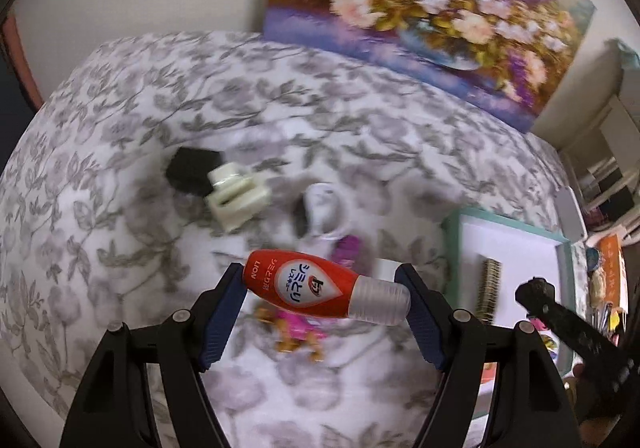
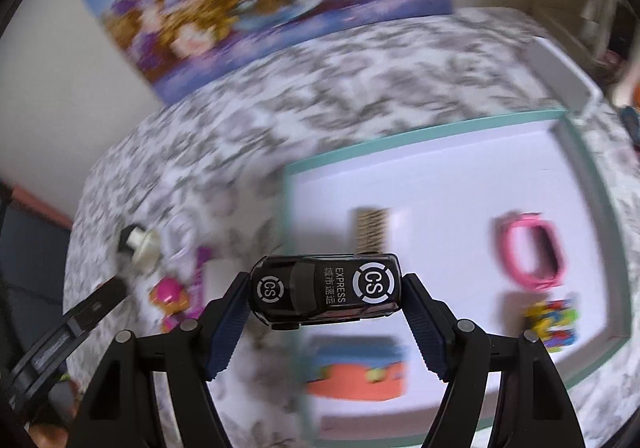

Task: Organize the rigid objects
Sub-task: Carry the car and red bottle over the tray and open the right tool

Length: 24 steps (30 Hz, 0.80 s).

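Red bottle (image 1: pixel 320 286) — clamped end to end in the left gripper (image 1: pixel 324 288), held above the flowered cloth (image 1: pixel 120 127), long axis crosswise, grey cap toward the right finger. Black toy car (image 2: pixel 324 296) — pinched lengthwise in the right gripper (image 2: pixel 326 298), crosswise, over the near left edge of the teal-rimmed tray (image 2: pixel 400 135); comb (image 2: pixel 370 228), pink band (image 2: pixel 532 256) lie in the tray.

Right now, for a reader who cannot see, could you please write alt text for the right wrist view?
The right gripper holds a black toy car crosswise between its blue pads, above the near left edge of a white tray with a teal rim. A pink watch, a comb and colourful items lie in the tray, on a floral cloth.
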Motion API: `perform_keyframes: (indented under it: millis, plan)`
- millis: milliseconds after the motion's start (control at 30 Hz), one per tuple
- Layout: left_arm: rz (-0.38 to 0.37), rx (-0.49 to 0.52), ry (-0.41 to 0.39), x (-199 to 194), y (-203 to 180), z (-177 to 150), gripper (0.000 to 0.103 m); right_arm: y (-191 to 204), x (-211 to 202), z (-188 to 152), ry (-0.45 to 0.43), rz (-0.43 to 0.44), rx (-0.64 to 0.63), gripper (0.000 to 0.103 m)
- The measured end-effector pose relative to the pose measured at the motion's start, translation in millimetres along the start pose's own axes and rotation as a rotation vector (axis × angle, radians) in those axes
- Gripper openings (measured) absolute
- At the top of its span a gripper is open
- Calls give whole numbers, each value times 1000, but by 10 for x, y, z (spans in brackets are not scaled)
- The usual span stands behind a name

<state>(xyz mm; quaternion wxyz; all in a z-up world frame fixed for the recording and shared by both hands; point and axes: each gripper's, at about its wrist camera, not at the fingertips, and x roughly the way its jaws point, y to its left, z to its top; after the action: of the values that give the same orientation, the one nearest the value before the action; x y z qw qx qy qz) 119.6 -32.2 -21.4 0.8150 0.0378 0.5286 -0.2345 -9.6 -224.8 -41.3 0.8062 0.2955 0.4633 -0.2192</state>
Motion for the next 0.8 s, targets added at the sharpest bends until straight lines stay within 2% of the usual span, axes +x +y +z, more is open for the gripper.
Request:
perform_keyframes:
  millis: [200, 400, 600, 800]
  plan:
    - [-4, 109, 21, 68, -594, -129, 77, -667, -102, 151, -26, -100, 161, 77]
    - [-10, 213, 33, 161, -1141, -280, 77, -1165, -191, 223, -47, -157, 232, 77]
    - [-14, 299, 44, 318, -1567, -409, 77, -1389, -183, 265, -57, -186, 243, 77]
    - [7, 370, 39, 484, -1840, -486, 77, -1353, -97, 317, -59, -191, 196, 77]
